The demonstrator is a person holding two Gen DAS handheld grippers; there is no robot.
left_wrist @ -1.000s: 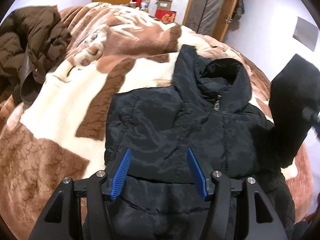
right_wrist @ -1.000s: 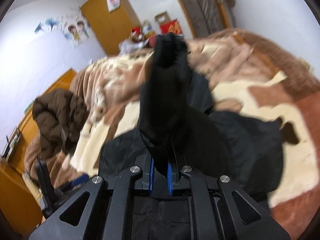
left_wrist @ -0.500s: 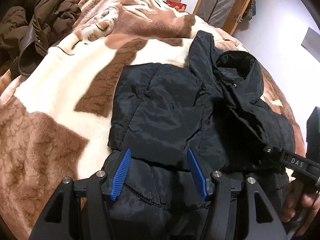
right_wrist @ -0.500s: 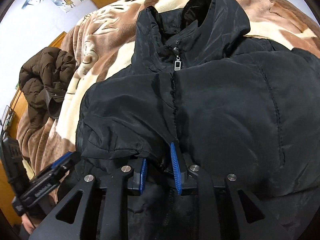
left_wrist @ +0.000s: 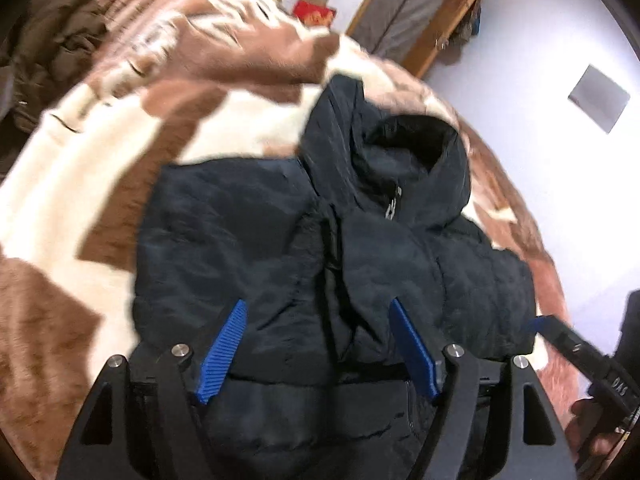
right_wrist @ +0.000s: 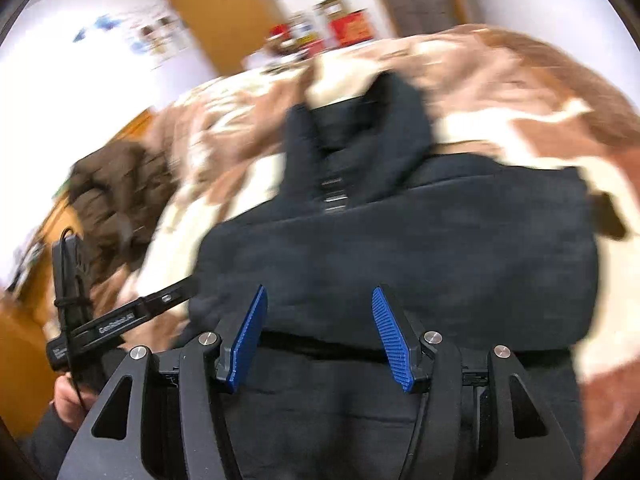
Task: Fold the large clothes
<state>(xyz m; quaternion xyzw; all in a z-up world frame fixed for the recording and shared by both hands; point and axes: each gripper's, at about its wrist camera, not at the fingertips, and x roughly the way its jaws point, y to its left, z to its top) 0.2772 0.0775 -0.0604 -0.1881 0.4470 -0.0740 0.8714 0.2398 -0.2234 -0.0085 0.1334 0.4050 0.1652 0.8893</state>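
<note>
A black hooded puffer jacket (left_wrist: pixel 304 264) lies front up on the bed, zipper shut, both sleeves folded across its chest. It also fills the right wrist view (right_wrist: pixel 400 248). My left gripper (left_wrist: pixel 316 344) is open and empty, just above the jacket's lower part. My right gripper (right_wrist: pixel 320 332) is open and empty, also above the lower part. The right gripper shows at the right edge of the left wrist view (left_wrist: pixel 576 356); the left gripper shows at the left in the right wrist view (right_wrist: pixel 120 320).
The bed is covered by a brown and cream blanket (left_wrist: pixel 80 184). A brown puffer jacket (left_wrist: pixel 44 48) lies bunched at the bed's far left, also in the right wrist view (right_wrist: pixel 116 200). Boxes (left_wrist: pixel 316 12) and wooden doors stand beyond the bed.
My right gripper let go of the black sleeve, which now lies across the jacket's chest, and opened wide. Both grippers drew back a little toward the jacket's hem.
</note>
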